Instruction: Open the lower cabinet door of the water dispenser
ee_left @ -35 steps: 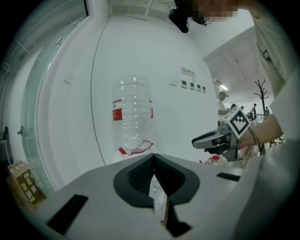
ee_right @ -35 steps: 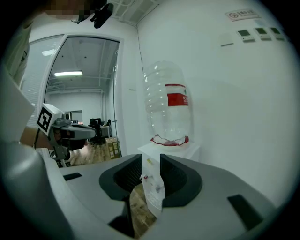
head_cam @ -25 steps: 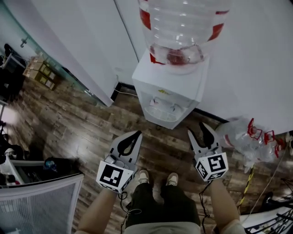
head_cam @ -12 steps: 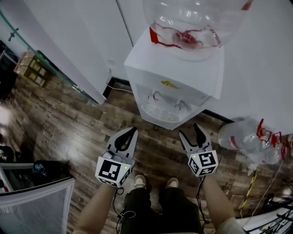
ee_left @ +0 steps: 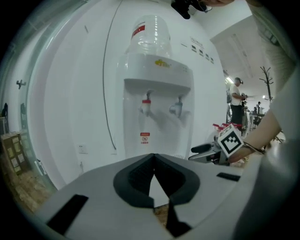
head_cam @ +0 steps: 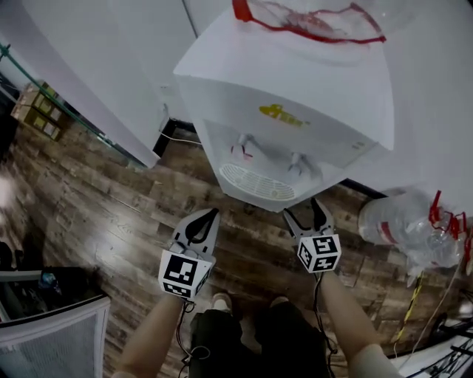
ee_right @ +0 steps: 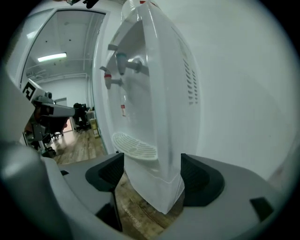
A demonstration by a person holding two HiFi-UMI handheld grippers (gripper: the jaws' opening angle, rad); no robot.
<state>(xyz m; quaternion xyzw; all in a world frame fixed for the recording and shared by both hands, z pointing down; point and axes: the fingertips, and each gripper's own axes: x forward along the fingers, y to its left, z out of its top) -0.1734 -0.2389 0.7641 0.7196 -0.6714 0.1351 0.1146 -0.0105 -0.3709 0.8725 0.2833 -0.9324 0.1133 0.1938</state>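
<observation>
The white water dispenser (head_cam: 295, 81) stands against the wall, with a bottle (head_cam: 310, 18) on top, two taps and a round drip tray (head_cam: 255, 181). Its lower front (ee_left: 145, 140) bears a small red label; the left gripper's body hides the part below that. My left gripper (head_cam: 212, 213) hangs shut and empty in front of the dispenser's left side. My right gripper (head_cam: 302, 210) is just below the drip tray, its jaws opening wide with nothing held. In the right gripper view the dispenser's lower corner (ee_right: 157, 187) shows between the right gripper (ee_right: 152, 161) jaws, some way beyond them.
Empty water bottles (head_cam: 403, 221) lie on the wooden floor to the right. A cable (head_cam: 181, 140) runs along the wall at the left, near cardboard boxes (head_cam: 37, 111). A mesh chair (head_cam: 44, 332) is at lower left. My shoes (head_cam: 222, 301) are below the grippers.
Both grippers have sunk toward the floor and come closer to the dispenser's lower half. The right jaws have spread wider. The left jaws stay shut.
</observation>
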